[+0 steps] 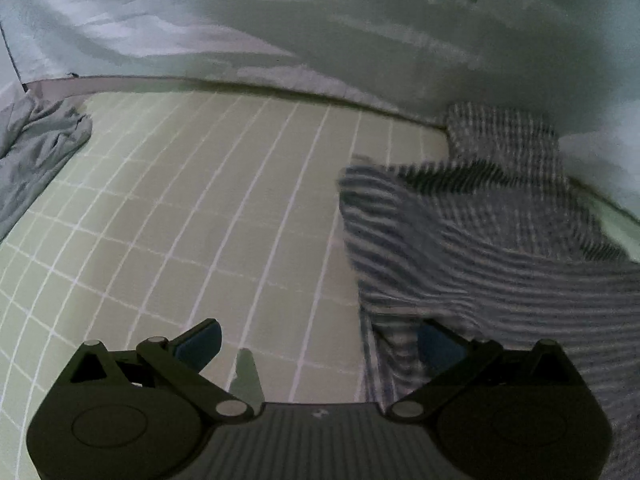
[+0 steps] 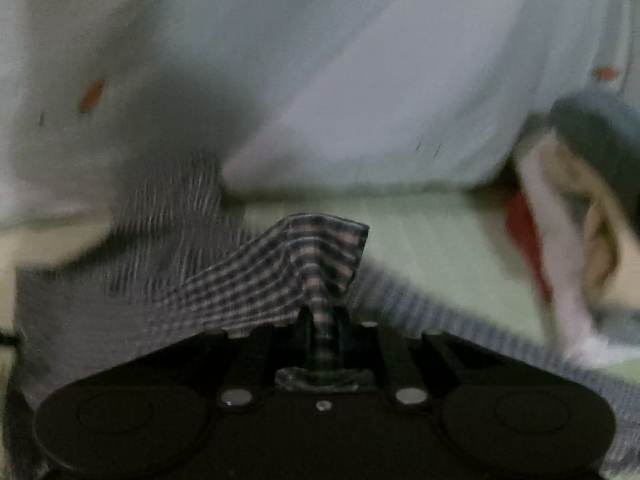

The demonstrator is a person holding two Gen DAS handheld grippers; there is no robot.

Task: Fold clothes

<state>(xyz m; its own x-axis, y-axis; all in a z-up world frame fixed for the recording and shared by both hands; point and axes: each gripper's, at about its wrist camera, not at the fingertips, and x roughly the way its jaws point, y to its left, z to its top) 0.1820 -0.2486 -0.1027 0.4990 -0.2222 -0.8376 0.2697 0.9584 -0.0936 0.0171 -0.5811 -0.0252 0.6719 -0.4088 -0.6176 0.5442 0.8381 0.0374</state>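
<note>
Right claw (image 2: 322, 320) clamped on striped garment (image 2: 288, 268); left claw (image 1: 320, 344) spread apart over checked sheet (image 1: 200, 220)

Left wrist view: looks steeply down, close over the green grid sheet (image 1: 224, 208), toward its far edge. Right wrist view: lower, shallower, blurred, nearly touching cloth. Shared: striped garment (image 1: 480, 240) (image 2: 288, 264), carrot-print quilt (image 1: 360, 28) (image 2: 340, 80).
</note>
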